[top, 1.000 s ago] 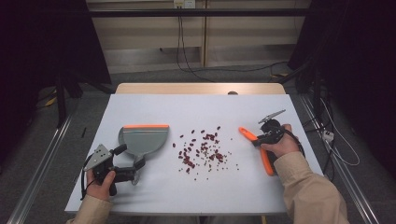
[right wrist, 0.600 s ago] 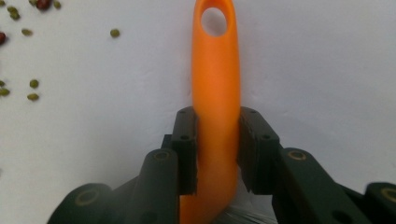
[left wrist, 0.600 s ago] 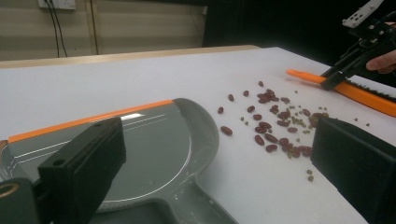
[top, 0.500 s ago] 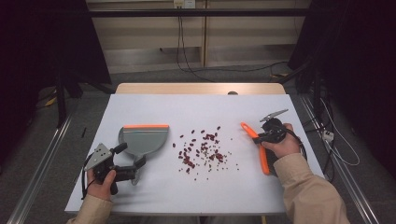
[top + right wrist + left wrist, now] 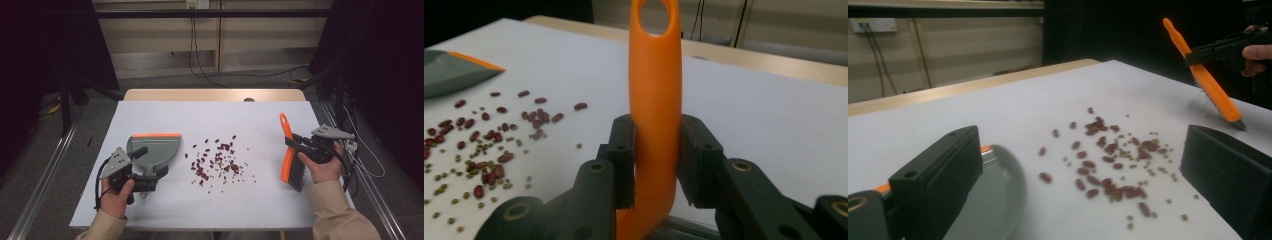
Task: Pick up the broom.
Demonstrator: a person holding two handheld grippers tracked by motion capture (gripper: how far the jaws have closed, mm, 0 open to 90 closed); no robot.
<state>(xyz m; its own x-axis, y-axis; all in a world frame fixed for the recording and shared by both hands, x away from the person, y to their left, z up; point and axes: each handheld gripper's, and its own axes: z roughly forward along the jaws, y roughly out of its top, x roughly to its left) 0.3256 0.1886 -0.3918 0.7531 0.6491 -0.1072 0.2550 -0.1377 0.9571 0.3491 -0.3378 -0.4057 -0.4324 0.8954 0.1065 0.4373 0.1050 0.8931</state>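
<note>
The red beans [image 5: 217,160] lie spread out in the middle of the white table [image 5: 200,115]. Some tiny greenish bits are mixed in with them. In the left gripper view we see the beans in a loose heap, with a few off on their own at the far side.

To the left of the beans sits the grey dustpan [image 5: 152,150]. Its orange lip is on the far side. The left gripper [image 5: 147,165] is at the near end of the dustpan, and its jaws are spread wide apart. One jaw is over the pan. We cannot tell for sure if it touches the pan.

To the right of the beans is the orange brush [image 5: 286,150]. The right gripper [image 5: 300,145] pinches its handle from both sides, below the hole at the handle's end. The dark bristles point down at the near end. They look very close to the table, but we are not sure they touch it.

A second ago the brush lay slanted, with its end pointing in toward the beans. Now it is turned straighter and has moved right, away from them. The dustpan, the beans and the left gripper have stayed where they were.

The brush is near the right edge of the table. The dustpan is in from the left edge. Bare white table lies between the beans and the brush, and across the far half.
</note>
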